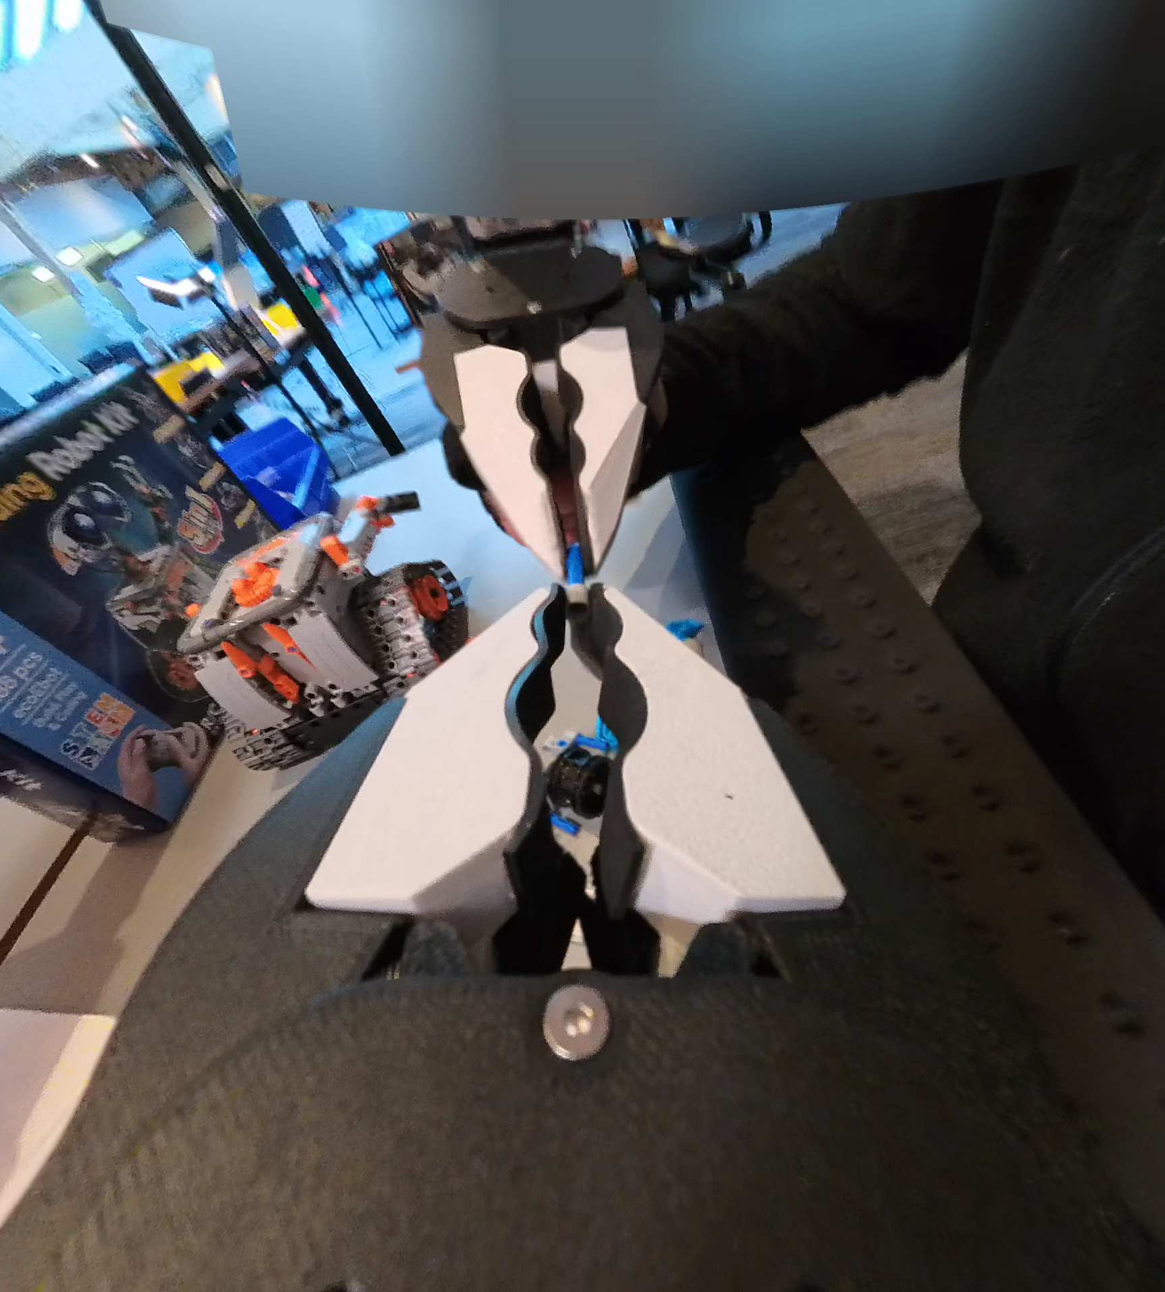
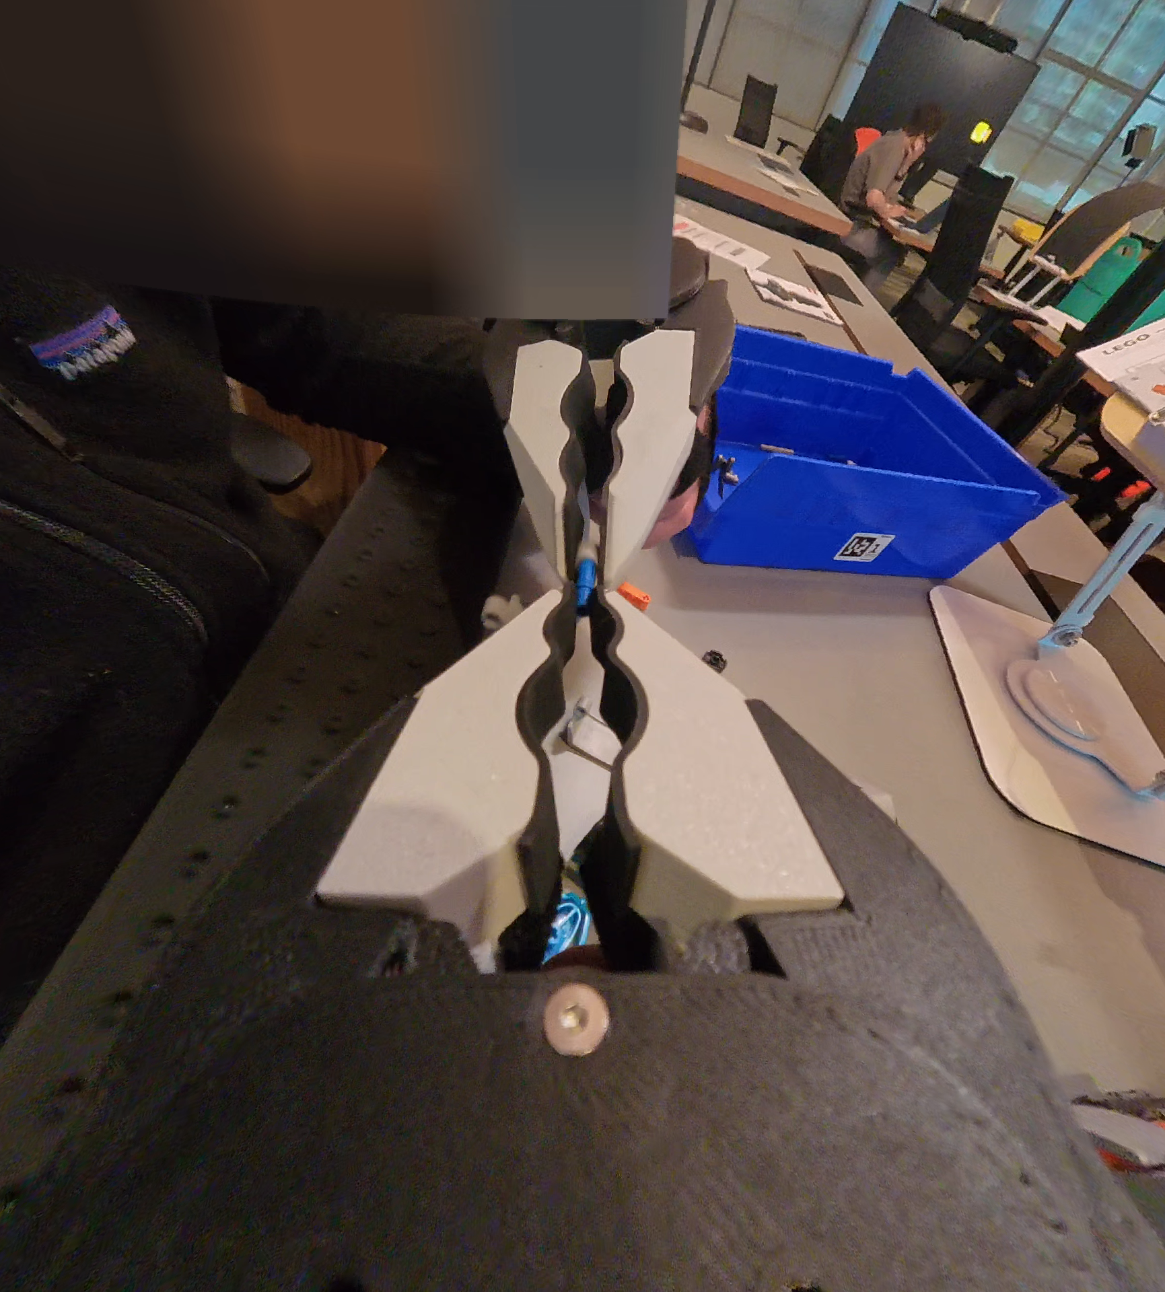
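Both grippers meet tip to tip above the table: left gripper (image 1: 578, 600) pinches a small grey piece (image 1: 577, 603), right gripper (image 2: 583, 607) pinches a blue pin (image 2: 584, 584). Left of the left gripper: printed box (image 1: 69, 587), toy vehicle (image 1: 314, 629). Right of the right gripper: blue bin (image 2: 866, 517).

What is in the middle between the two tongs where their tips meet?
A small blue plastic peg joined to a small grey plastic sleeve bridges the left tongs and right tongs; both wrist views show it.

- Grey table (image 2: 845, 699): blue bin (image 2: 866, 475), white stand base (image 2: 985, 671), small orange piece (image 2: 634, 596).
- Same table (image 1: 495, 517): brick-built tracked vehicle (image 1: 314, 629), printed box (image 1: 76, 594) beside it.
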Motion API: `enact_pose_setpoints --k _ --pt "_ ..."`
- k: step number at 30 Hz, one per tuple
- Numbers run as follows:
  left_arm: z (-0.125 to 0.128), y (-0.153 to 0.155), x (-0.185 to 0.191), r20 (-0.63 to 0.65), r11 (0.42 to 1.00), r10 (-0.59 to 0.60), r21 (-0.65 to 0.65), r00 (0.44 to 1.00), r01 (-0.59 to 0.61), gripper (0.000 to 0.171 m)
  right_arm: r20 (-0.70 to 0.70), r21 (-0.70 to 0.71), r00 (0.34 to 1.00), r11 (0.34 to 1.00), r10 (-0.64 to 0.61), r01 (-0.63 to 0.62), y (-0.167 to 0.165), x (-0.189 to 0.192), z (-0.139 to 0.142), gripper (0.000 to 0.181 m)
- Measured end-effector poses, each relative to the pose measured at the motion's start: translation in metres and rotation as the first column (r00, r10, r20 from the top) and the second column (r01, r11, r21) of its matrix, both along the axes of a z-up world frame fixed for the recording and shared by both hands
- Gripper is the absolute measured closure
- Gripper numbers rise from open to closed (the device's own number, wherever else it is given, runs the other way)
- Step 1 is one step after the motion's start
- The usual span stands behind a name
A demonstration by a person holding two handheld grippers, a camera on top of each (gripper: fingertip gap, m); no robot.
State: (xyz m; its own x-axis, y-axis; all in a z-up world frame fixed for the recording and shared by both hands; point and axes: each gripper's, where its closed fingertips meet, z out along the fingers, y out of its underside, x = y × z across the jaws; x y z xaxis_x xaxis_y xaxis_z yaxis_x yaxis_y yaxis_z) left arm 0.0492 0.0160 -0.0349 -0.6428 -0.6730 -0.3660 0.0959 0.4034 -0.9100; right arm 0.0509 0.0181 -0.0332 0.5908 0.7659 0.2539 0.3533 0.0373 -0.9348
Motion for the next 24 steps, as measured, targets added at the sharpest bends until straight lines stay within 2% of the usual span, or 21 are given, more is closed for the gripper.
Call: enact_pose_setpoints --k 2,3,5,7,10,11,15,17,20,24 --pt "0.034 0.041 -0.011 0.067 0.982 0.086 -0.176 0.994 -0.073 0.168 -0.134 0.026 0.989 0.997 -0.068 0.072 -0.003 0.038 0.024 0.18" --pt "0.038 0.051 -0.013 0.088 0.981 0.116 -0.167 0.989 -0.1 0.168 -0.134 0.016 0.987 0.996 -0.085 0.088 -0.002 0.048 0.022 0.181" --pt "0.014 0.028 -0.006 0.059 0.996 0.087 -0.009 0.995 -0.086 0.167 -0.012 -0.019 0.999 0.998 -0.052 0.052 0.002 0.034 0.002 0.18" --pt "0.004 0.026 0.001 0.027 0.995 0.095 0.011 0.995 -0.095 0.167 0.038 -0.038 0.998 0.998 -0.043 0.044 0.005 0.024 -0.008 0.18" --pt "0.001 0.027 0.004 0.01 0.996 0.083 0.019 0.997 -0.083 0.167 0.03 -0.008 0.998 0.999 -0.051 0.051 0.008 0.015 -0.003 0.179" --pt "-0.008 0.026 0.007 -0.017 0.995 0.082 0.05 0.996 -0.081 0.167 0.06 -0.013 0.996 0.998 -0.06 0.061 0.01 0.016 -0.007 0.179" --pt "-0.032 0.029 0.012 -0.072 0.985 0.106 0.144 0.992 -0.095 0.167 0.182 -0.107 0.976 0.984 -0.121 0.142 0.015 0.042 -0.036 0.18" --pt "-0.04 0.035 0.016 -0.098 0.981 0.13 0.16 0.987 -0.113 0.167 0.274 -0.188 0.946 0.955 -0.174 0.23 0.016 0.066 -0.056 0.179" --pt "-0.054 0.04 0.021 -0.148 0.974 0.159 0.186 0.976 -0.13 0.167 0.42 -0.272 0.887 0.906 -0.191 0.324 0.012 0.091 -0.089 0.179" --pt "-0.066 0.038 0.027 -0.193 0.969 0.177 0.205 0.965 -0.137 0.167 0.457 -0.412 0.881 0.849 -0.122 0.331 0.003 0.093 -0.121 0.178"
